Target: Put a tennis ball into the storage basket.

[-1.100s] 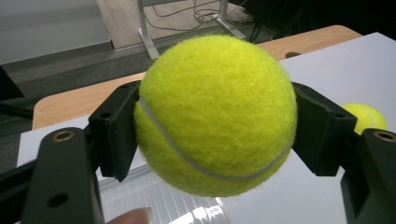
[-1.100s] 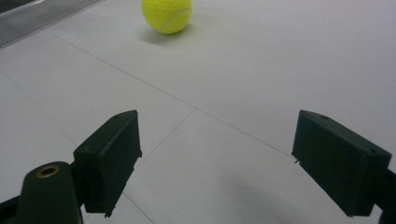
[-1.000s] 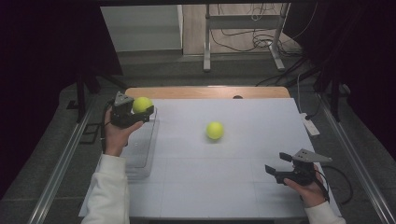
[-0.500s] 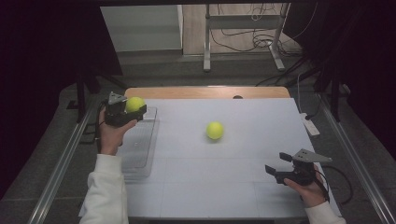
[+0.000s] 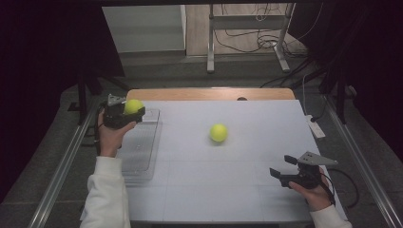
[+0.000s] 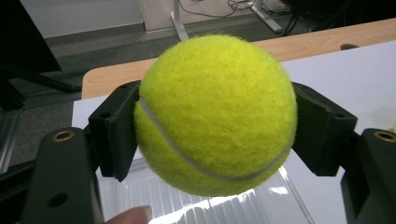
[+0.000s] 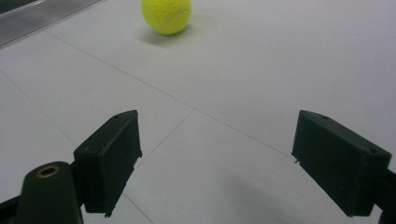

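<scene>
Tennis ball sits clamped between the left gripper pads at the high view's left, above a clear plastic tray. Lower right, the right gripper is spread wide, holding nothing. Mid-frame, a second ball lies on the white table.

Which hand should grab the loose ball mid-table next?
Right. The right claw is open and empty, and the loose ball lies straight ahead of it. The left claw is shut on the other ball over the clear tray.
</scene>
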Available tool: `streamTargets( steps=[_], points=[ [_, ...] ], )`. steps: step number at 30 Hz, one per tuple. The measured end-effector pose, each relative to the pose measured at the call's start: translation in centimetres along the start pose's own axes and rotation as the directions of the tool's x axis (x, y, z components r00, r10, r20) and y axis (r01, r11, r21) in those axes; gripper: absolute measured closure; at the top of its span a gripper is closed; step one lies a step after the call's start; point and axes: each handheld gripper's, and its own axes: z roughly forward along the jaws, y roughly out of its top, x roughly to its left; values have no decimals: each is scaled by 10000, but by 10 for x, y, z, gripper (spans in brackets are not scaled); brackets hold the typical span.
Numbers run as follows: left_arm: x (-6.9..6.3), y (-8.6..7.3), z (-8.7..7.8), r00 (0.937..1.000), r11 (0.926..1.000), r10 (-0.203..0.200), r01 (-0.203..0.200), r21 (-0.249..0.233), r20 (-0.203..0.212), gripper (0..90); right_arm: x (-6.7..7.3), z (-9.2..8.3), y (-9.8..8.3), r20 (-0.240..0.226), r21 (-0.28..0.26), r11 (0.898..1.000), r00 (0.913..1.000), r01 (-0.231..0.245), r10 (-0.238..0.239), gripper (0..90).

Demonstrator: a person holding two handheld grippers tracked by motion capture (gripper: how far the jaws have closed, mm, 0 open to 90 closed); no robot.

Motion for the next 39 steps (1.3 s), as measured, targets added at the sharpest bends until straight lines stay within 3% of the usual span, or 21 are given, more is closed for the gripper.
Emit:
streamTargets(
  steps=[20,39],
  points=[
    [13,-5,14,9990,9972,-338,356,662,-283,261,0,-1,0,39,20,10000,10000,3,-3,154],
    [20,-14,34,9974,9853,-520,594,1603,-501,261,0,-1,0,76,22,10000,10000,22,-22,153]
  ],
)
